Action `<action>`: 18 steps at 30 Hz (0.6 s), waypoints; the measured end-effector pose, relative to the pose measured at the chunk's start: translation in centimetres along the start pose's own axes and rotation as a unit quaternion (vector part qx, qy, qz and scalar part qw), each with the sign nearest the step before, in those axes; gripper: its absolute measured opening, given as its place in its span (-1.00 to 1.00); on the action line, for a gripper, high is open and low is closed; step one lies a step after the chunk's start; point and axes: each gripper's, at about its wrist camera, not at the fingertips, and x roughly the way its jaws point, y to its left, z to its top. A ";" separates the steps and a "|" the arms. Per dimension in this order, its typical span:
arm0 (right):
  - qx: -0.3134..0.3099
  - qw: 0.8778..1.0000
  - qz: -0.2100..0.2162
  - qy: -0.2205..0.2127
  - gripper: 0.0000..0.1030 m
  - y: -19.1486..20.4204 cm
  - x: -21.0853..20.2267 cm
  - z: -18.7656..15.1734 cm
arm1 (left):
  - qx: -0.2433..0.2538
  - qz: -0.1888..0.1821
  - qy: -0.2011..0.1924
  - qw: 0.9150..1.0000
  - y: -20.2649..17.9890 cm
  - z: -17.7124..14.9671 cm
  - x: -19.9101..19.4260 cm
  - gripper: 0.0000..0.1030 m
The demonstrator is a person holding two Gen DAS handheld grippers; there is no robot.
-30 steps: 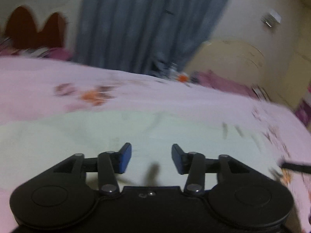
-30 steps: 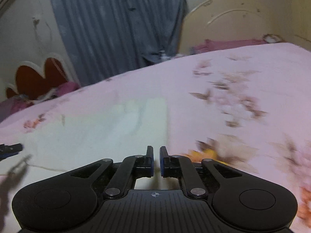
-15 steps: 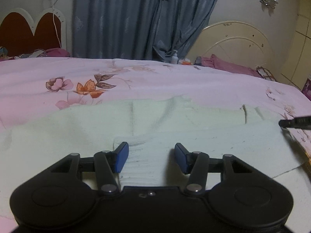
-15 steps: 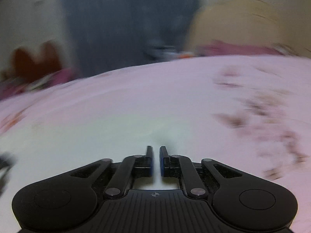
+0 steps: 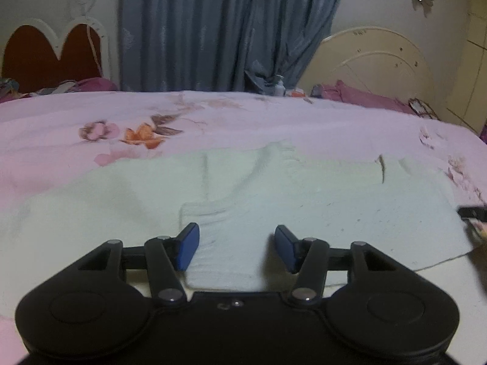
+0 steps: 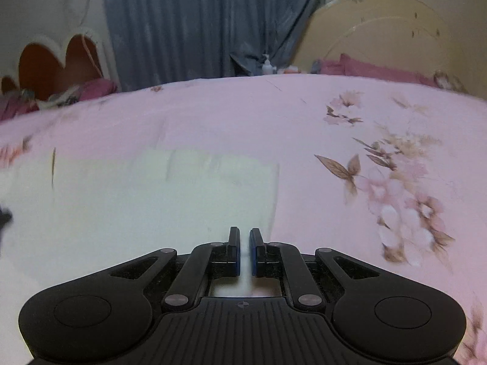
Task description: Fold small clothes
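A pale green knit garment [image 5: 274, 200] lies spread flat on the pink floral bedsheet [image 5: 231, 115], with a ribbed cuff or hem folded over near my left gripper. My left gripper [image 5: 237, 248] is open and empty, low over that ribbed part. The garment also shows in the right wrist view [image 6: 137, 200], its right edge running just beyond the fingertips. My right gripper [image 6: 244, 238] is shut just above the garment near that edge; I cannot tell whether cloth is pinched. The right gripper's tip [image 5: 471, 212] shows at the left view's right edge.
The bed reaches back to a blue curtain [image 5: 225, 27]. A cream headboard [image 5: 374, 70] with magenta pillows [image 5: 365, 95] is at the back right. A red heart-shaped headboard [image 5: 51, 54] is at the back left. A pump bottle [image 6: 267, 65] stands by the curtain.
Both views were swinging and blurred earlier and have steadied. The left gripper has settled over the ribbed part and stayed open. The right gripper stayed shut, near the garment's right edge.
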 end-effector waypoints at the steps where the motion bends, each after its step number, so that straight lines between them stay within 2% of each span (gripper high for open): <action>1: 0.007 1.000 0.005 -0.008 -0.85 -0.1 -1.3 -0.3 | -0.006 -0.007 -0.013 1.000 0.0 -0.1 -0.9 0.04; 4: -0.001 0.999 0.030 -0.037 -0.85 0.9 -4.2 -1.4 | 0.007 -0.025 -0.026 0.999 -1.4 -0.6 -2.2 0.04; 7: -0.020 0.998 0.057 -0.031 -0.85 2.8 -4.7 -2.5 | 0.024 -0.023 0.002 0.999 -2.7 -1.4 -1.1 0.05; 9: -0.032 0.999 0.028 0.002 -0.86 3.4 -3.3 -3.1 | 0.019 -0.017 0.011 1.000 -2.6 -1.7 -0.5 0.04; 10: -0.023 0.999 0.027 0.004 -0.86 3.2 -3.0 -3.5 | 0.011 -0.016 0.011 1.000 -2.4 -1.5 -0.7 0.04; 13: -0.021 1.000 0.018 0.005 -0.85 3.7 -3.6 -2.9 | 0.013 -0.015 0.002 1.000 -2.6 -1.2 -1.6 0.06; 18: -0.032 0.999 0.035 -0.010 -0.85 6.0 -3.9 -1.9 | 0.036 -0.026 -0.005 0.999 -4.8 -0.9 -1.4 0.09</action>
